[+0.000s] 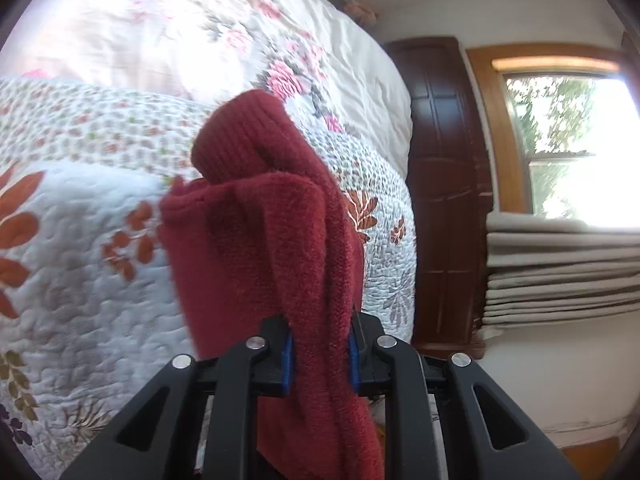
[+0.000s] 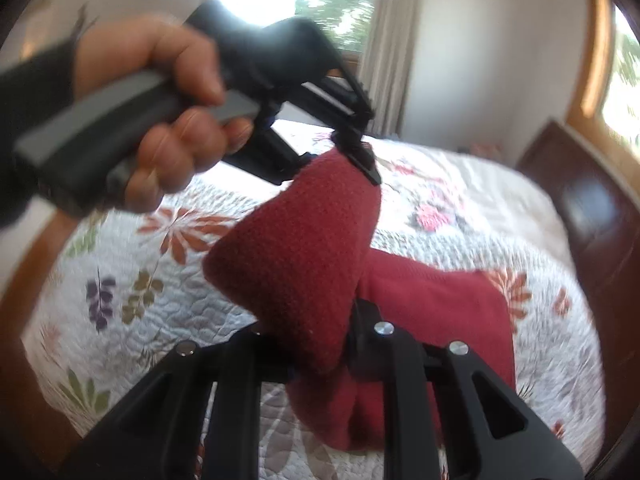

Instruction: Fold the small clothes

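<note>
Home bedroom. A bed fills most of both views, spread with a white quilted cotton coverlet (image 2: 168, 280) printed with rust, olive and purple leaves. Farther up lies a cream duvet with pink flower sprays (image 1: 224, 28). Dark reddish-brown panelled wooden bed end (image 1: 444, 184) stands against a white wall. Wood-framed window (image 1: 560, 144) shows daylight and green foliage outside. Beige pleated fabric curtain (image 1: 560, 272) gathered beside it.

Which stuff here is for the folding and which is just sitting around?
For the folding:
red knitted garment
left claw
right claw

Just around:
floral quilt
white flowered bedspread
dark wooden headboard
curtain
window
</note>
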`<action>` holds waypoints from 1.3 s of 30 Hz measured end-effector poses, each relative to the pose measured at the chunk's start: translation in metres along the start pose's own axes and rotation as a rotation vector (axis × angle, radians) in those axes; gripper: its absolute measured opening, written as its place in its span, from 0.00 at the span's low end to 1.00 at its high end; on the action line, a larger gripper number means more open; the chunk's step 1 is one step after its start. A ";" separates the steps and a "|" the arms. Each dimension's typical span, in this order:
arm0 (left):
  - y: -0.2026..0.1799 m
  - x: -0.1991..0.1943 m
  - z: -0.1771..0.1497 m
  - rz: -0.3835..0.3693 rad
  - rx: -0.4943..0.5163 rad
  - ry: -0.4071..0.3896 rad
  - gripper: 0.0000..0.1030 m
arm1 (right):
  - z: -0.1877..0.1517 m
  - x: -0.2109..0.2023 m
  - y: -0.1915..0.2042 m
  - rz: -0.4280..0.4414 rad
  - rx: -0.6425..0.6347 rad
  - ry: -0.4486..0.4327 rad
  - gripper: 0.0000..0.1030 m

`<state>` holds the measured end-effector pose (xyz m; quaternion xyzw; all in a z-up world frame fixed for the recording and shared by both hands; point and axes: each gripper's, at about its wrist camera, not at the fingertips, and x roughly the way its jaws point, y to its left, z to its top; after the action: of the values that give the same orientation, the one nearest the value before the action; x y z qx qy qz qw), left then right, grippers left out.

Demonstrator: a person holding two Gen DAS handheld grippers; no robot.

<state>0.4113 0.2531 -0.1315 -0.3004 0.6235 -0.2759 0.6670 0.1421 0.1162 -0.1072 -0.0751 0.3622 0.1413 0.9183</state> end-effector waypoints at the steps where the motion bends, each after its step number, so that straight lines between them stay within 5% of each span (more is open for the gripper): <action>1: -0.008 0.009 0.003 0.014 0.004 0.007 0.19 | -0.001 -0.001 -0.013 0.005 0.029 0.002 0.16; 14: -0.076 0.135 0.009 0.223 0.021 0.090 0.19 | -0.055 0.027 -0.134 0.131 0.342 0.060 0.16; 24: -0.100 0.190 0.000 0.367 0.017 0.094 0.19 | -0.086 0.039 -0.184 0.229 0.390 0.089 0.16; 37: -0.118 0.233 -0.011 0.409 0.025 0.089 0.20 | -0.126 0.052 -0.228 0.327 0.492 0.109 0.16; 39: -0.121 0.235 -0.012 0.382 0.043 0.081 0.32 | -0.132 0.057 -0.233 0.353 0.526 0.118 0.17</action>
<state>0.4163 -0.0033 -0.1982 -0.1508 0.6896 -0.1694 0.6878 0.1701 -0.1246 -0.2337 0.2209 0.4464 0.1953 0.8449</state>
